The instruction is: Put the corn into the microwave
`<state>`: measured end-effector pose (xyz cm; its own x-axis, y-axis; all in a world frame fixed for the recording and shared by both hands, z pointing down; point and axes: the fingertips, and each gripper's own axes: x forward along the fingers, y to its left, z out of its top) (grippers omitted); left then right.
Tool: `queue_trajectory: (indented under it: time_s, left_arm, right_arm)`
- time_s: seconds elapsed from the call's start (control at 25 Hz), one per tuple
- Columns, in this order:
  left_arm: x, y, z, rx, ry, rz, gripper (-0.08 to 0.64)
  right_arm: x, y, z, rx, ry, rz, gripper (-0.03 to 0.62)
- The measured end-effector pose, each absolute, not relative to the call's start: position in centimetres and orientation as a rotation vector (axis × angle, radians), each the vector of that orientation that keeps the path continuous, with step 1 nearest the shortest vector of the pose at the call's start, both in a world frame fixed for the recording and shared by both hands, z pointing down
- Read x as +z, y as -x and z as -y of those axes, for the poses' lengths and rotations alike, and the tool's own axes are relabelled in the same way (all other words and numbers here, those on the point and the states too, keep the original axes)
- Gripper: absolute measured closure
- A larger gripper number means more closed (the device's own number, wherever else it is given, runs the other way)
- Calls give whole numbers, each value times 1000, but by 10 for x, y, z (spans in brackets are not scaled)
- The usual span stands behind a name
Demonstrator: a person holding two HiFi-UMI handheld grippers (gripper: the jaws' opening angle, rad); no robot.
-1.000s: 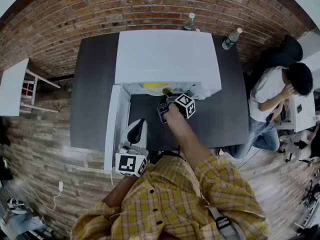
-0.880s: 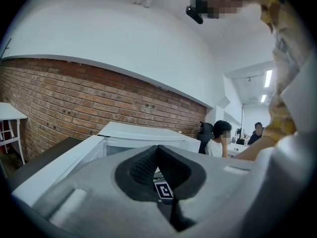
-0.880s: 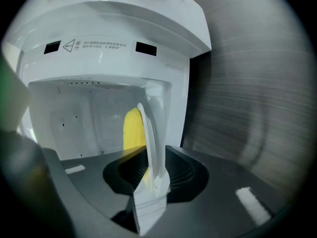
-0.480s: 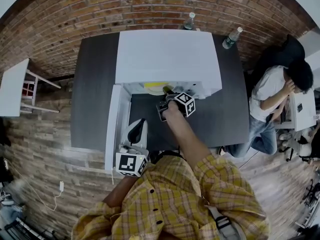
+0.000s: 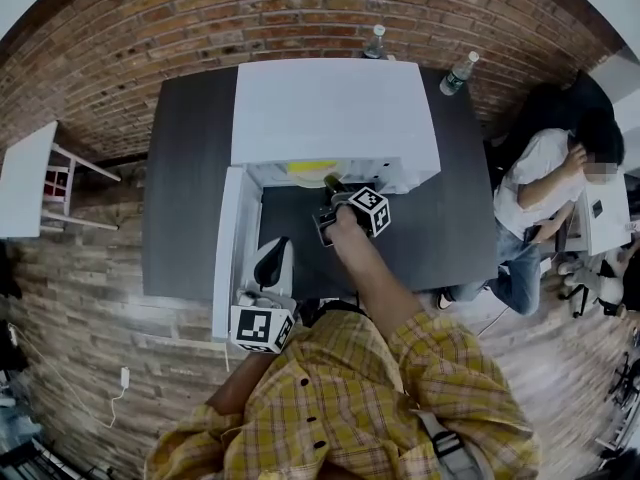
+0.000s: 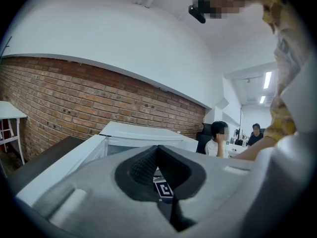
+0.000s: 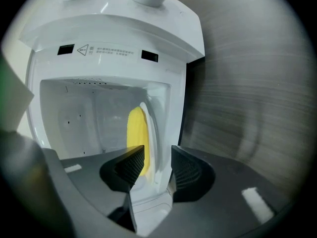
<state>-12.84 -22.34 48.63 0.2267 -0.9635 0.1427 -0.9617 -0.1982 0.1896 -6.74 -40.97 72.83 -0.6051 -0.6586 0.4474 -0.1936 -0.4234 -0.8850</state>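
Observation:
A white microwave (image 5: 335,108) stands on a dark table (image 5: 185,168) with its door (image 5: 229,258) swung out to the left. The yellow corn (image 7: 134,130) lies on a white plate (image 7: 154,133) inside the cavity; the head view shows the corn (image 5: 312,169) just inside the opening. My right gripper (image 7: 157,162) is at the mouth of the cavity (image 5: 332,186). Its jaws are opening, and the plate's rim stands between them without the pads pressing on it. My left gripper (image 5: 272,256) hangs beside the open door, shut and empty (image 6: 157,150).
Two water bottles (image 5: 376,43) (image 5: 460,76) stand at the table's far edge behind the microwave. A person (image 5: 540,188) sits at a desk to the right. A white side table (image 5: 30,173) stands at the left by the brick wall.
Neither gripper has visibly shifted in the head view. The seated person at the right has moved a little.

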Motion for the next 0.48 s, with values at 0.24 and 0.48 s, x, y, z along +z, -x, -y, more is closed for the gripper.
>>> queue_trajectory:
  time_s: [0.24, 0.48]
  left_arm:
    - [482, 125, 216, -24, -2292, 1802, 560]
    - [476, 118, 204, -35, -2330, 1780, 560]
  right_arm:
    - [718, 59, 396, -2077, 1159, -1496, 460]
    - [707, 46, 379, -2055, 1131, -1498, 506]
